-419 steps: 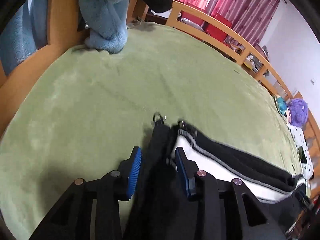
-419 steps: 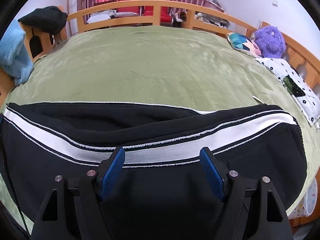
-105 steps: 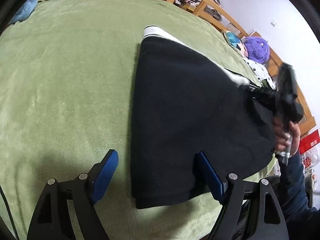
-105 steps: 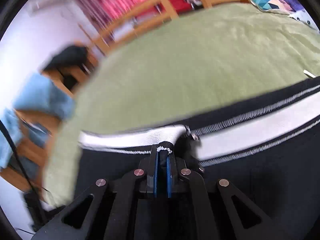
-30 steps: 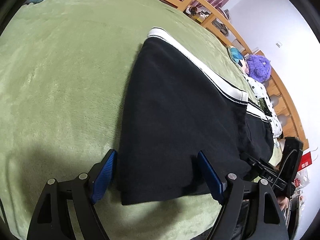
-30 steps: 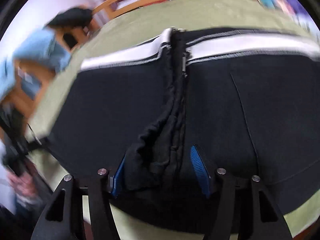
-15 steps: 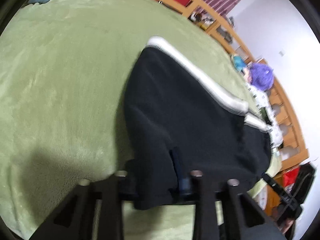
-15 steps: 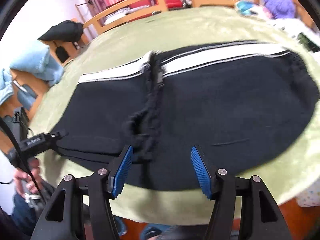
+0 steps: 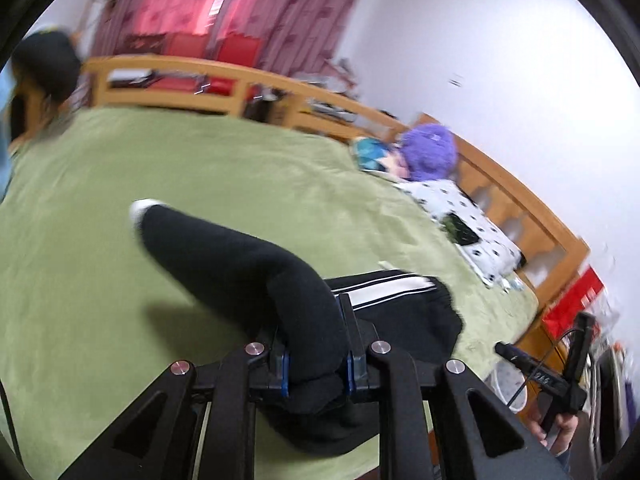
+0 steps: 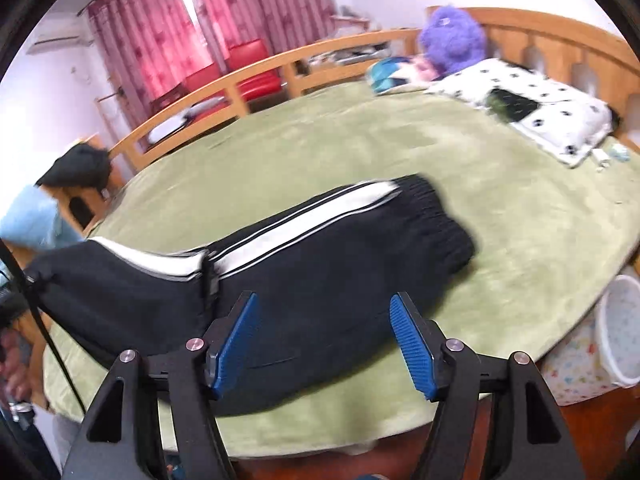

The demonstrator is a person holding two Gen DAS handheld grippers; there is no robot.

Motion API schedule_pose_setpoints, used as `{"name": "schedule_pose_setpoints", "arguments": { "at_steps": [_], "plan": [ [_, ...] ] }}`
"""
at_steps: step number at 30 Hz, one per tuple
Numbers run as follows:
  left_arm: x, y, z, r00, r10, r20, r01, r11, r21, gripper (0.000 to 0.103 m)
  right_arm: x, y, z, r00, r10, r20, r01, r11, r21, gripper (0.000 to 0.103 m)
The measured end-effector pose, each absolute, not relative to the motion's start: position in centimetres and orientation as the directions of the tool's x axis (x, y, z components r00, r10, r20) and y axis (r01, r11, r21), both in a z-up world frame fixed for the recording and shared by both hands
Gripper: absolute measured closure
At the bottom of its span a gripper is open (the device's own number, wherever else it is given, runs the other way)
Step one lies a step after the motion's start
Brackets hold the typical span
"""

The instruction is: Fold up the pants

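- While a green blanket (image 10: 328,148) covers the whole bed (image 10: 560,36), a wooden rail runs round its far edge and its head end, with red curtains (image 10: 168,28) behind the far rail.
- Black pants (image 10: 320,264) with a white side stripe lie along the near edge of the bed; the elastic waistband points toward the head end, and the leg end rises off the blanket toward the foot end.
- A white pillow (image 10: 532,108) with black dots sits at the head-end corner, with a dark flat thing lying on it; a purple plush toy (image 10: 452,40) stands just beyond it against the headboard.
- The left gripper (image 9: 316,360) is clamped on a thick bunch of the pants' black cloth, which arches up from the blanket and bulges out between its blue pads.
- The right gripper (image 10: 324,344) hovers over the near edge with its jaws opening wide; the pants lie below the blue pads, which touch no cloth.
- A pale bucket (image 10: 620,328) stands on the floor off the near head-end corner.
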State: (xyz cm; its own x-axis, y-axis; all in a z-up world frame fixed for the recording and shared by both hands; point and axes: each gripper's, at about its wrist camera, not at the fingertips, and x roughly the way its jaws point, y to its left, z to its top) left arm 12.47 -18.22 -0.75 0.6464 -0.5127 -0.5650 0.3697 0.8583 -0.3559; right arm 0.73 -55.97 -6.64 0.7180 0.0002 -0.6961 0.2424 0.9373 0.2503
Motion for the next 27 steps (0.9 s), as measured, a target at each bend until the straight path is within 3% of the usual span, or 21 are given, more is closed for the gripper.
{"name": "schedule_pose_setpoints", "arguments": {
  "at_steps": [6, 11, 13, 14, 16, 18, 19, 27],
  "plan": [
    [12.6, -30.9, 2.3, 0.599, -0.586, -0.545, 0.515, 0.804, -0.299, 0.085, -1.7, -61.7, -8.7, 0.672, -0.024, -0.740, 0.330, 0.904, 0.270, 0.036],
    [13.4, -44.1, 0.3, 0.486, -0.659, -0.574, 0.644, 0.714, -0.275, 0.085, -3.4, -65.0, -11.7, 0.606, -0.011, -0.795, 0.387, 0.878, 0.283, 0.036],
    [13.8, -47.7, -1.6, 0.415, -0.675, -0.610, 0.681, 0.675, -0.284, 0.080, -3.6, -66.0, -12.9, 0.587, -0.020, -0.809, 0.398, 0.878, 0.267, 0.036],
    [14.2, -48.4, -2.4, 0.382, -0.685, -0.621, 0.678, 0.664, -0.315, 0.072, -3.6, -66.3, -13.3, 0.581, -0.024, -0.813, 0.402, 0.878, 0.261, 0.036],
    [14.8, -48.1, -3.8, 0.357, -0.694, -0.626, 0.645, 0.667, -0.373, 0.064, -3.5, -67.0, -14.4, 0.572, -0.027, -0.820, 0.405, 0.878, 0.255, 0.036],
    [15.0, -46.0, -4.2, 0.405, -0.673, -0.619, 0.616, 0.701, -0.359, 0.044, -3.1, -67.5, -14.9, 0.584, -0.014, -0.811, 0.401, 0.874, 0.273, 0.036],
    [15.1, -44.8, -4.4, 0.426, -0.668, -0.611, 0.607, 0.711, -0.354, 0.041, -2.8, -67.7, -15.0, 0.599, 0.002, -0.801, 0.392, 0.871, 0.295, 0.036],
    [16.3, -35.2, -9.1, 0.498, -0.475, -0.726, 0.430, 0.862, -0.269, 0.037, 3.8, -67.2, -13.9, 0.743, 0.105, -0.662, 0.242, 0.879, 0.411, 0.036]
  ]
}}
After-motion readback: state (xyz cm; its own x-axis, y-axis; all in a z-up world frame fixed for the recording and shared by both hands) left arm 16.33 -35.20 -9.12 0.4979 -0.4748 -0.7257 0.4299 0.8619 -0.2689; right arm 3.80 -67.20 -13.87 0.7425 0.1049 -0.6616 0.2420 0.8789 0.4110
